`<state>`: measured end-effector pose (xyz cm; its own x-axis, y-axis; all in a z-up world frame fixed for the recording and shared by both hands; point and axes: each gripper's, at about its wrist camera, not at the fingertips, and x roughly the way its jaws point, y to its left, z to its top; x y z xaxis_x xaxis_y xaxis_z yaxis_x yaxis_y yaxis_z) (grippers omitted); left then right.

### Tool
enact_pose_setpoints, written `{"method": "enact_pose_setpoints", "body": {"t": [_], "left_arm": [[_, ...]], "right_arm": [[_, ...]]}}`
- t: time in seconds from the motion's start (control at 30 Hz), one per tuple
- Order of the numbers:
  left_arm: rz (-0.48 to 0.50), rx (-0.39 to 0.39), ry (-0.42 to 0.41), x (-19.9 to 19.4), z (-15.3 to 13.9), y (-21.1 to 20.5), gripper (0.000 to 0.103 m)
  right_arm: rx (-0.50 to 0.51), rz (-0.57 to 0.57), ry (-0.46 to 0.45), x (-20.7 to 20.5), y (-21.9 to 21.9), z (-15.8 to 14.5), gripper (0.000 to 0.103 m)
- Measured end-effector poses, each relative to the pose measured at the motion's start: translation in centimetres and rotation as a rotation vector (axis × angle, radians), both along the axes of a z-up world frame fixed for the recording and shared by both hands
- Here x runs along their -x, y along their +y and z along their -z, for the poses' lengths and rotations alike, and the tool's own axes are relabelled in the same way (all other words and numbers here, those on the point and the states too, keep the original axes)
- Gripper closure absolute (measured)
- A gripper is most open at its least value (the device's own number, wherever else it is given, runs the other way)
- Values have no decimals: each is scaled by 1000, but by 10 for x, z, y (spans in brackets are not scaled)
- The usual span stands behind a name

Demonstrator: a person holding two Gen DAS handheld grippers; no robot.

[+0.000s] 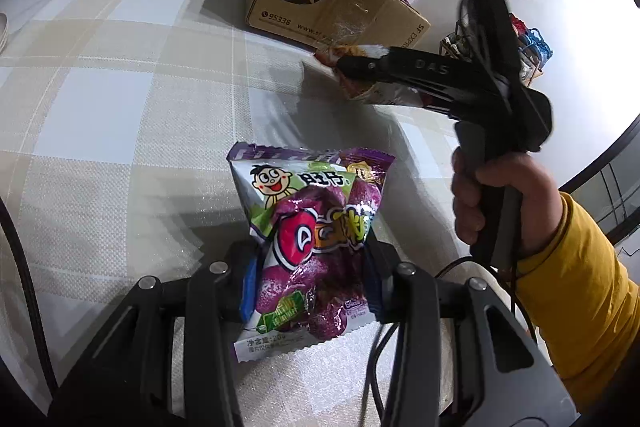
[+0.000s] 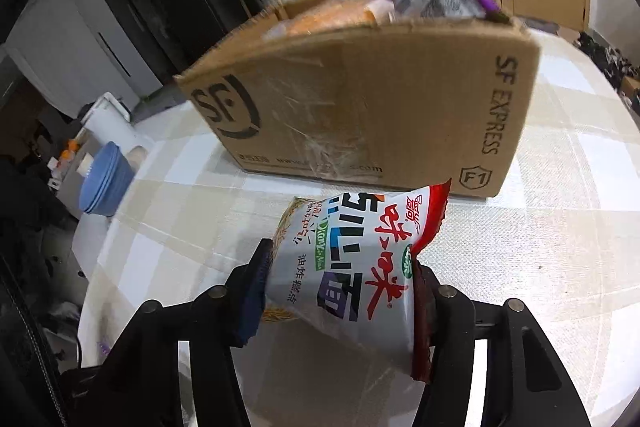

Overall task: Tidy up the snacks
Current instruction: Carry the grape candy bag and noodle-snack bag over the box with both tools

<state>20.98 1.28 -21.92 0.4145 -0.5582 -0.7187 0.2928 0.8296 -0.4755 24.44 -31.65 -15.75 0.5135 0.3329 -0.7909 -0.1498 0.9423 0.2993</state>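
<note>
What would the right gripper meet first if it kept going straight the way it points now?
Probably the checked tablecloth just short of the cardboard box, since the right gripper, shut on the noodle snack packet, angles downward; depth is unclear.

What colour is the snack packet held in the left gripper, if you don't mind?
Mainly purple packet, with green and white patches; clearest in the left wrist view.

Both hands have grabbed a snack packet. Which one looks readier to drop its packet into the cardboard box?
Probably the right. The right gripper holds the white and red packet close beside the cardboard box, while the left gripper holds the purple packet farther back.
</note>
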Motion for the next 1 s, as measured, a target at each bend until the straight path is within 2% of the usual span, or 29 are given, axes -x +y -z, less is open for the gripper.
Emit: {"method": "enact_pose_setpoints", "body": {"t": [0.17,0.47,1.0], "left_arm": [[-2,-21,-20,3,-6,-6,65],[-6,-53,-36,13,-17,-12,65],[-19,-117,-68,32,-37,-22,65]], "right_arm": [[-33,-13,-41,23,-10,-19,46],[-153,-23,-98,87,-34,-46,46],[-294,50,-105,198,-45,-22,46]]}}
